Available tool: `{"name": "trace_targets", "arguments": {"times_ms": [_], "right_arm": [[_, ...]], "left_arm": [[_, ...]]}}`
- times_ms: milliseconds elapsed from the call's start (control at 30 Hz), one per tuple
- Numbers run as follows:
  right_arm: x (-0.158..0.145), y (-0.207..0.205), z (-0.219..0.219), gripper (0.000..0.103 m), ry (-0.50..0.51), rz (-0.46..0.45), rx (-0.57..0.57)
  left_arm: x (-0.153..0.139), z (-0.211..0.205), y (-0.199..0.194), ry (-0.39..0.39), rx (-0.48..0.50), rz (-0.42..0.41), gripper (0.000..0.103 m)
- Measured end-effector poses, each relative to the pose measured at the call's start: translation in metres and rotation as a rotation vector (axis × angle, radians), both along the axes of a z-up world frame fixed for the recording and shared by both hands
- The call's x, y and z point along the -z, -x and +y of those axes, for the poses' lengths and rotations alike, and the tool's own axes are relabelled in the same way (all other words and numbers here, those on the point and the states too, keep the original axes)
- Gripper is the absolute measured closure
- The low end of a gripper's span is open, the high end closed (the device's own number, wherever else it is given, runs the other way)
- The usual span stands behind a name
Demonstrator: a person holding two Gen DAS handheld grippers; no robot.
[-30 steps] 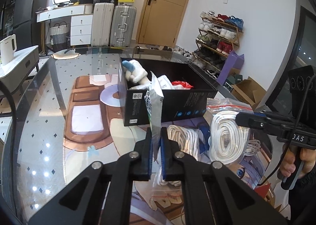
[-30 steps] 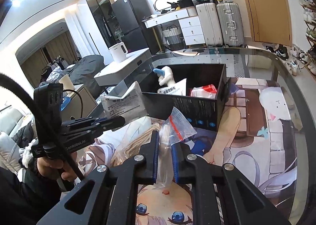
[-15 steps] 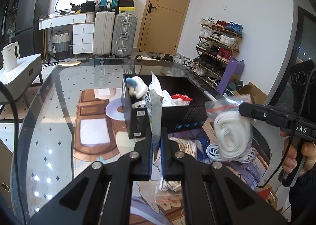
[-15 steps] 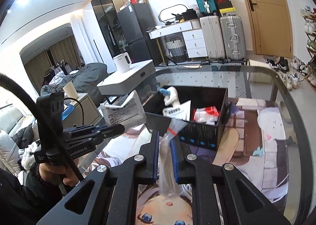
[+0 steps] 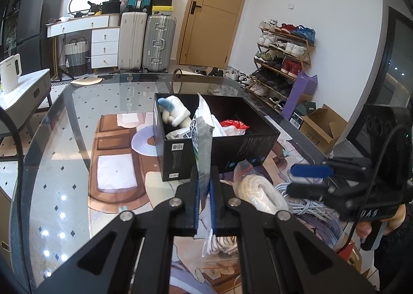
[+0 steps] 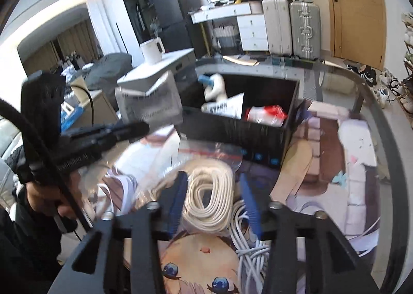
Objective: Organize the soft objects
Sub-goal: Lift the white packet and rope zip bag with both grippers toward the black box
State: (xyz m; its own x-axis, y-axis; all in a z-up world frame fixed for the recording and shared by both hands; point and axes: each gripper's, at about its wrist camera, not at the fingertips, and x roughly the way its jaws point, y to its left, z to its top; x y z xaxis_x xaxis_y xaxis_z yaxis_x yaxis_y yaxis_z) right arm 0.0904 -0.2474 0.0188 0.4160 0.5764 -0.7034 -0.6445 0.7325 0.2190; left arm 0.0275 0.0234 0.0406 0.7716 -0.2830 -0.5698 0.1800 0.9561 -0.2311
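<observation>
My left gripper [image 5: 204, 188] is shut on a grey and white printed pouch [image 5: 202, 144], held upright in front of the black box [image 5: 180, 157]. The box holds a white plush toy [image 5: 174, 113] and a red and white packet [image 5: 233, 126]. My right gripper [image 6: 213, 188] is open over a clear zip bag of white rope [image 6: 209, 201] lying on the table. In the left wrist view the right gripper [image 5: 307, 179] is at the right, beside that bag [image 5: 255, 190]. In the right wrist view the left gripper [image 6: 136, 128] holds the pouch [image 6: 148, 104].
The glass table [image 5: 51, 139] has a printed cartoon mat [image 6: 335, 164] on it. A loose white cable coil [image 6: 247, 247] lies under the rope bag. Another bagged rope [image 5: 219, 242] lies below my left gripper. Suitcases [image 5: 147, 40] and a shoe rack [image 5: 281, 56] stand beyond.
My right gripper has opened and let go of the rope bag, which now lies on the table. My left gripper still holds the pouch and has risen a little.
</observation>
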Motion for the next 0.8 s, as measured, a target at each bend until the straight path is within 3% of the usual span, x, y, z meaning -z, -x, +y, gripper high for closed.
{"name": "trace_targets", "arguments": {"times_ms": [67, 133, 200, 367, 400, 500, 567, 800], "right_arm": [[0.008, -0.002, 0.006, 0.053, 0.012, 0.02, -0.009], [0.015, -0.005, 0.012, 0.038, 0.026, 0.04, -0.016], [0.02, -0.009, 0.016, 0.032, 0.029, 0.052, -0.024], [0.032, -0.018, 0.027, 0.027, 0.057, 0.066, -0.026], [0.033, -0.019, 0.028, 0.028, 0.049, 0.07, -0.04], [0.034, -0.017, 0.031, 0.051, 0.054, 0.051, -0.058], [0.03, -0.016, 0.031, 0.059, 0.037, 0.045, -0.074], [0.004, -0.007, 0.016, 0.061, -0.021, -0.017, -0.052]], "left_arm": [[0.0, 0.001, 0.0, -0.001, 0.0, -0.002, 0.1], [-0.001, 0.001, 0.0, -0.001, -0.002, -0.006, 0.1], [-0.002, 0.001, 0.0, -0.003, -0.004, -0.013, 0.1], [-0.007, 0.001, -0.001, -0.003, -0.003, -0.026, 0.1], [-0.008, 0.001, -0.001, -0.004, -0.003, -0.028, 0.1], [-0.009, 0.001, -0.002, -0.003, -0.002, -0.033, 0.1], [-0.009, 0.001, -0.002, -0.003, -0.001, -0.035, 0.1], [-0.014, 0.0, -0.003, -0.002, 0.004, -0.065, 0.1]]}}
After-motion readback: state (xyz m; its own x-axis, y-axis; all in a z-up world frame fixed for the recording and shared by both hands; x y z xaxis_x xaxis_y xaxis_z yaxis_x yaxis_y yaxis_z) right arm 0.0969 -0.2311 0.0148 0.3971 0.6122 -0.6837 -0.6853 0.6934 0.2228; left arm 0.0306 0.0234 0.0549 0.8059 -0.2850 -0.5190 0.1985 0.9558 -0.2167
